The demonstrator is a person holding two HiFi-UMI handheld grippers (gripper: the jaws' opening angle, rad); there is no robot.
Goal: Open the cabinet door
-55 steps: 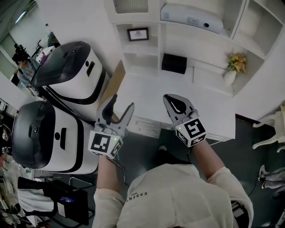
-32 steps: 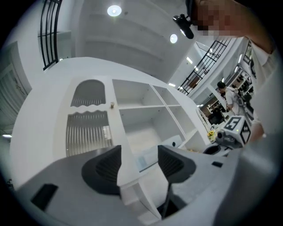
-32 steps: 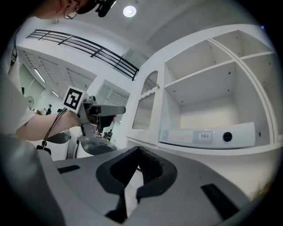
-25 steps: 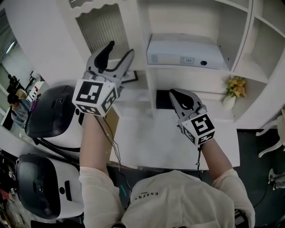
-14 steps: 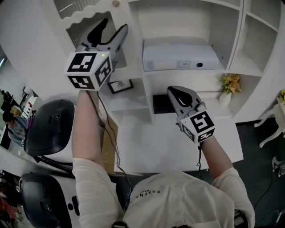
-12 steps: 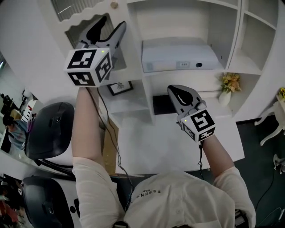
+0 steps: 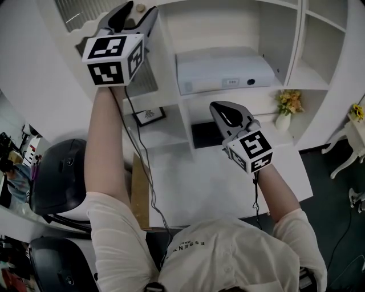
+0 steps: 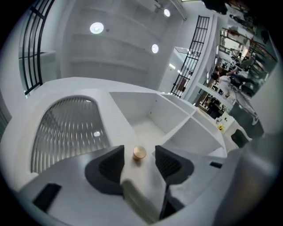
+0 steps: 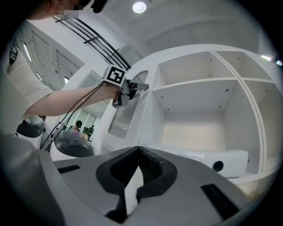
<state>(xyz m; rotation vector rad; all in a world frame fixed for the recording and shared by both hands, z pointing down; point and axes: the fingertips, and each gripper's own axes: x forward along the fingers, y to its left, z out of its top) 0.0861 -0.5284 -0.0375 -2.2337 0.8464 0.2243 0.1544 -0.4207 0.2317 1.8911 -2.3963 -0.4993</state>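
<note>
Knob (image 8: pixel 139 153) detail shows only in the left gripper view. It is a small round brass-coloured knob on the white right-hand stile of the cabinet door (image 8: pixel 70 128), directly between the jaws of the left gripper (image 7: pixel 132 11). Both pads stand slightly clear of it. The jaws have just been closing, but a wide gap remains and they grip nothing.

The head view shows the left gripper raised to the upper left, with its tips at the door's right edge. The knob is barely visible there. The right gripper view gives a side look that the others lack: the door lies flush with the cabinet front.

The door is an arched panel of ribbed glass in a white frame. It covers the top-left compartment of the white shelf unit (image 7: pixel 296 51).

- Compartment below the door: a picture frame (image 7: pixel 149 116).
- Compartment to the right: a white box-shaped device (image 7: pixel 222 71) with a lens at one end.
- Compartment beneath the device: a black box (image 7: pixel 202 134).

The right gripper (image 7: pixel 222 111) hangs above the desk (image 7: pixel 194 182), in front of the black box. Its jaws are together and hold nothing. Farther right, a white vase (image 7: pixel 283 121) of yellow flowers stands on a shelf.
</note>
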